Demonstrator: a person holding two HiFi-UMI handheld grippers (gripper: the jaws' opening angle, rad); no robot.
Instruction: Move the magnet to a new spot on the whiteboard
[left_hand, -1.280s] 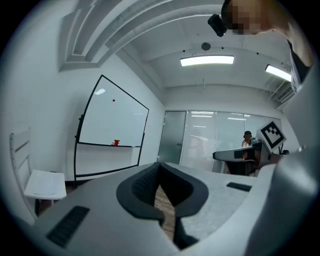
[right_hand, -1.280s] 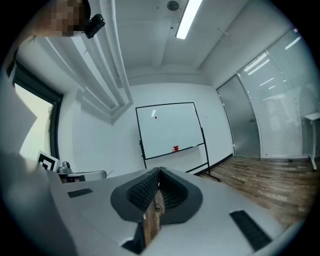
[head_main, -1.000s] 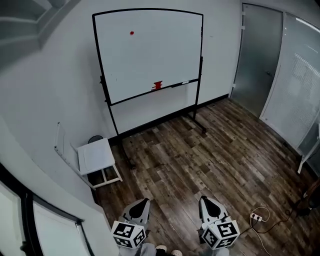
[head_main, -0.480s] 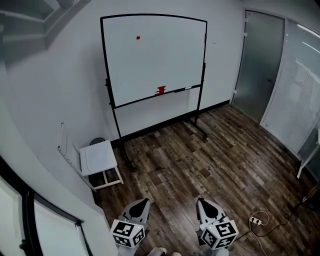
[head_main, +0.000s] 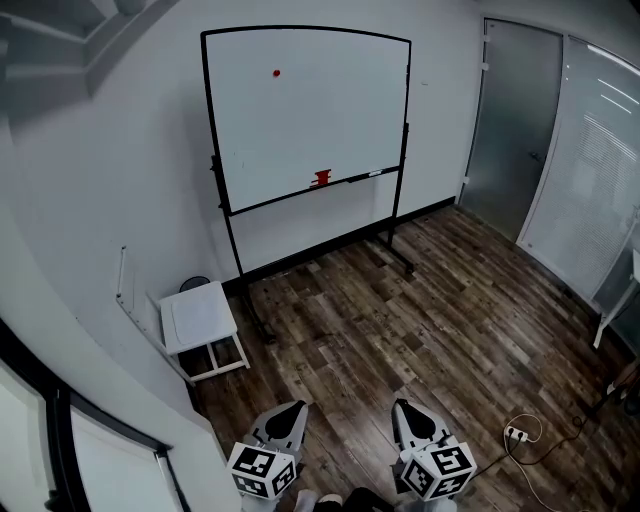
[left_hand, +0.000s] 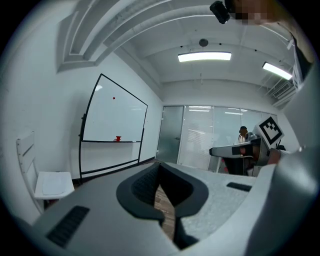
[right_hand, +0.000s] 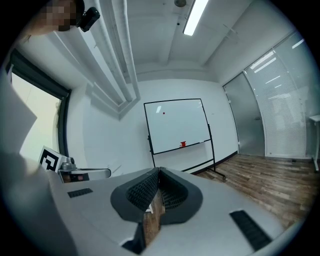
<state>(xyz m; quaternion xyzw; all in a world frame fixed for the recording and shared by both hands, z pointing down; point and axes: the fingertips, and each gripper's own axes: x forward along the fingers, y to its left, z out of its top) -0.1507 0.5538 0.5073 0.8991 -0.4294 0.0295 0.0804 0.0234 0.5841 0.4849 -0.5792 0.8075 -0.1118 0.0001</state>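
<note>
The whiteboard stands on its wheeled frame against the far wall, a long way across the floor. A small red magnet sticks high on its left half; it also shows as the magnet and the magnet. A red object sits on the board's tray. My left gripper and right gripper are at the bottom edge, side by side, pointing at the board. Both are shut and hold nothing, tips meeting in the left gripper and the right gripper.
A small white stand and a dark bin sit by the left wall. Glass doors fill the right side. A power strip with cable lies on the wood floor at right. A person sits far off.
Both grippers have edged forward across the floor toward the whiteboard and stay shut. The head view has shifted a little, so the board sits slightly lower and further right.
</note>
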